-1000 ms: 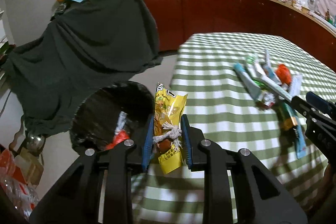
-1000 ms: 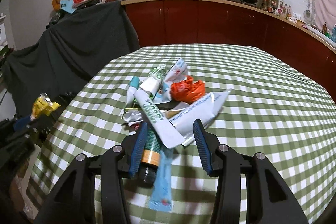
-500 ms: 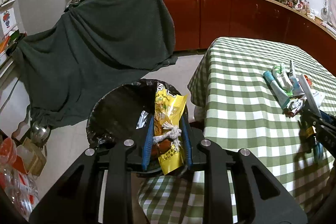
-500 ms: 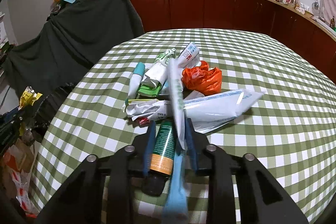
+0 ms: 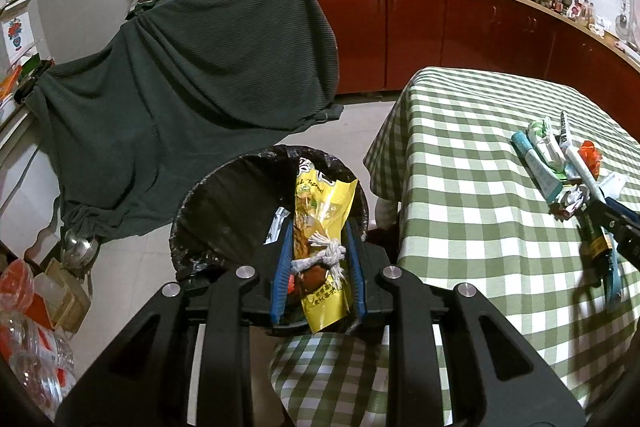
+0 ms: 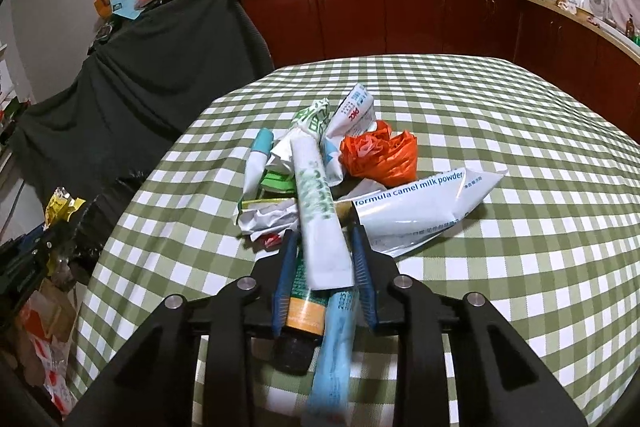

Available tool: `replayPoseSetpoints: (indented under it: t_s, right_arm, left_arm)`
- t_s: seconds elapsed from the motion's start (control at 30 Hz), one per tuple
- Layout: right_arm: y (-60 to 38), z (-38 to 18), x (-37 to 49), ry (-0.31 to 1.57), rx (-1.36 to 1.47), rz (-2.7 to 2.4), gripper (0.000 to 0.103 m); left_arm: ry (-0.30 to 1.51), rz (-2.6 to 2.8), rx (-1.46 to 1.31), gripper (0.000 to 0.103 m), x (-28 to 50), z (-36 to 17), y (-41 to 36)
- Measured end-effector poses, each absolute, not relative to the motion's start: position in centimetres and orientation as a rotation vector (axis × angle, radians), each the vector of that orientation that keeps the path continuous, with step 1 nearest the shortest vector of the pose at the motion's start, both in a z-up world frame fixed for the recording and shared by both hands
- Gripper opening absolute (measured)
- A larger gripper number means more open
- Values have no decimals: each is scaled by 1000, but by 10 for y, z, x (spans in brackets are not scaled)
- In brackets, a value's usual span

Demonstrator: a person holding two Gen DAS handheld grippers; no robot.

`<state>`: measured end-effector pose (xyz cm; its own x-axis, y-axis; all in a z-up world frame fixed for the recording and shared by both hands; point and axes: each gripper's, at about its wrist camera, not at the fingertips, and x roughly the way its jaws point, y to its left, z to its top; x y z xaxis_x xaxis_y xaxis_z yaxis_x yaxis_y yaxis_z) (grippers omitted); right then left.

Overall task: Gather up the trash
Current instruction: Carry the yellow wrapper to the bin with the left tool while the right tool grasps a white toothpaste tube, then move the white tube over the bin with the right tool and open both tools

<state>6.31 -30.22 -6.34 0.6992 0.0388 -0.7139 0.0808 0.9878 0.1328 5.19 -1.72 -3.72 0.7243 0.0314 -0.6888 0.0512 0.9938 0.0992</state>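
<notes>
Broadly, the green checked table fills the middle and right of the right wrist view, and in the left wrist view it takes the right side of the frame. A dark cloth drapes over furniture at upper left there. Below it, just left of the table's edge, stands the black-lined trash bin, low in the centre of the frame.

A pile of trash lies on the table at the centre of the right wrist view: an orange crumpled bag, a white milk powder pouch, wrappers and tubes.

The left gripper is clamped on a yellow snack wrapper with a knotted white string across it, held above the bin's opening. The right gripper sits at the near edge of the pile, its blue pads pressed narrow against a white tube; a green-and-orange tube and a light blue wrapper lie beneath.
</notes>
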Motion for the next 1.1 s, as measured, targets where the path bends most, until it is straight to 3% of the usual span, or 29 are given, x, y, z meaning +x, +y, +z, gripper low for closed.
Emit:
replayPoseSetpoints:
  t_s: [0.2,0.27,1.1]
  right_arm:
    - [-301,-62,67,790,157,-23,29]
    - [-300,-63,68,789,154,-21,23]
    - [-266,-40,60,708,149,70,23]
  left_arm:
    - [761,12,110,25,55,-38,-11]
    - [760,20,108,25,56,-38,-9]
    - [751,92,100,25,56,-37,16]
